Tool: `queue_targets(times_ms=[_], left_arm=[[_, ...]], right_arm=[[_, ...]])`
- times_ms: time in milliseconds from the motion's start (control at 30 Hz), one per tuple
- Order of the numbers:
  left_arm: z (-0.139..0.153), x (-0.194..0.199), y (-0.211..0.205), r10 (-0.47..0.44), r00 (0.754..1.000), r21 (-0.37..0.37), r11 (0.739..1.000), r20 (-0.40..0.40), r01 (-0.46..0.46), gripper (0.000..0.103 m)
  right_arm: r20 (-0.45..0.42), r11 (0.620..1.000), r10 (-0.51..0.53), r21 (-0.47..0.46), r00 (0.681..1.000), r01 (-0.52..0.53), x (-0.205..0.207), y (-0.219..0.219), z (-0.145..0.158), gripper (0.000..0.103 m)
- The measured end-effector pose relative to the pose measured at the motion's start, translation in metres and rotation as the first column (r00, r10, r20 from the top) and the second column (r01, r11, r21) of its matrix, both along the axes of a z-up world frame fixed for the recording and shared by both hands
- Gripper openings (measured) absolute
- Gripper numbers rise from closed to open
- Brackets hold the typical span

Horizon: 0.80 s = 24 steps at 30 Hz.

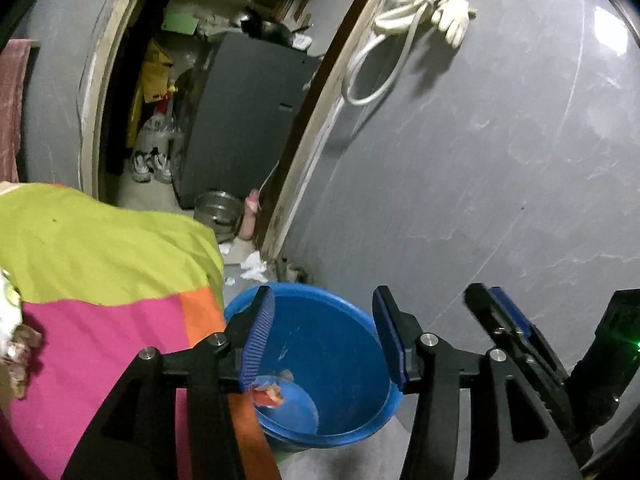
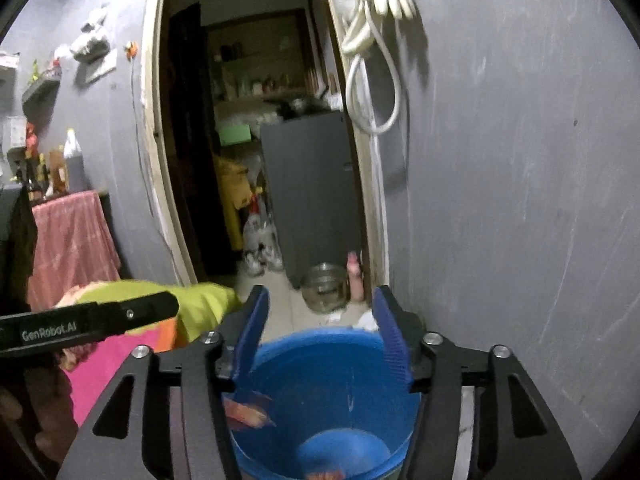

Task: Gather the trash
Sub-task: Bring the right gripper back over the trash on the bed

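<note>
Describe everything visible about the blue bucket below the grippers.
The blue bucket looks like smooth plastic, round, with a rolled rim and walls tapering to a lighter bottom. It stands upright on the floor against the grey wall, beside a colourful cloth. Orange-red scraps show inside it. Neither gripper visibly touches it.

Left gripper (image 1: 324, 332) poised over blue bucket (image 1: 340, 360), jaws apart, nothing between the pads. Orange scrap (image 1: 270, 394) inside the bucket, just beside the left pad. Right gripper (image 1: 498, 312) close alongside at right. Bright patchwork cloth (image 1: 100, 280) touching the bucket's left rim. White paper scraps (image 1: 254, 266) on the floor beyond.
</note>
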State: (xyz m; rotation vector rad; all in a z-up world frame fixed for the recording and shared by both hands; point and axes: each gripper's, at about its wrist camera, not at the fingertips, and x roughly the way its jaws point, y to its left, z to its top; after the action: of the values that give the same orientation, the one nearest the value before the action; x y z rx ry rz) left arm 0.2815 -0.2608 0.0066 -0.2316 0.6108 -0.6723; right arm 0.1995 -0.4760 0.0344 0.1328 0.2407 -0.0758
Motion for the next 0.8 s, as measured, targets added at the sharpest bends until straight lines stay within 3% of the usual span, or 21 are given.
queue_targets(times_ms=[100,167,267,300,367,433,600,700,800], left_arm=[[0.018,-0.012,0.019,0.017,0.999,-0.019,1.000,0.042,-0.016,0.046],[0.029,-0.020,0.036,0.043,0.997,-0.040,0.998,0.068,-0.040,0.057],[0.047,-0.039,0.065,0.099,0.987,-0.059,0.994,0.127,-0.092,0.062],[0.053,-0.046,0.076,0.121,0.980,-0.058,0.992,0.155,-0.114,0.064],[0.062,-0.058,0.093,0.165,0.966,-0.065,0.986,0.199,-0.155,0.081],[0.072,-0.071,0.114,0.216,0.946,-0.082,0.976,0.241,-0.202,0.086],[0.086,-0.098,0.156,0.291,0.904,-0.063,0.956,0.314,-0.287,0.090],[0.085,-0.111,0.177,0.336,0.880,-0.036,0.938,0.335,-0.344,0.101],[0.077,-0.125,0.200,0.370,0.862,-0.018,0.921,0.348,-0.388,0.101]], right_arm=[[0.057,1.000,-0.004,-0.007,0.998,0.004,-0.011,0.007,0.019,0.076],[0.089,1.000,-0.001,-0.015,0.996,0.002,-0.018,0.014,0.032,0.080],[0.137,1.000,0.019,-0.026,0.990,-0.016,-0.029,0.030,0.048,0.086],[0.158,0.999,0.029,-0.032,0.987,-0.025,-0.034,0.037,0.055,0.087],[0.187,0.998,0.043,-0.041,0.981,-0.036,-0.040,0.050,0.064,0.093],[0.217,0.997,0.063,-0.046,0.974,-0.054,-0.046,0.064,0.072,0.101],[0.264,0.993,0.116,-0.050,0.958,-0.106,-0.059,0.101,0.085,0.103],[0.273,0.990,0.142,-0.050,0.952,-0.133,-0.064,0.121,0.086,0.103],[0.278,0.984,0.176,-0.049,0.944,-0.169,-0.065,0.144,0.082,0.103]])
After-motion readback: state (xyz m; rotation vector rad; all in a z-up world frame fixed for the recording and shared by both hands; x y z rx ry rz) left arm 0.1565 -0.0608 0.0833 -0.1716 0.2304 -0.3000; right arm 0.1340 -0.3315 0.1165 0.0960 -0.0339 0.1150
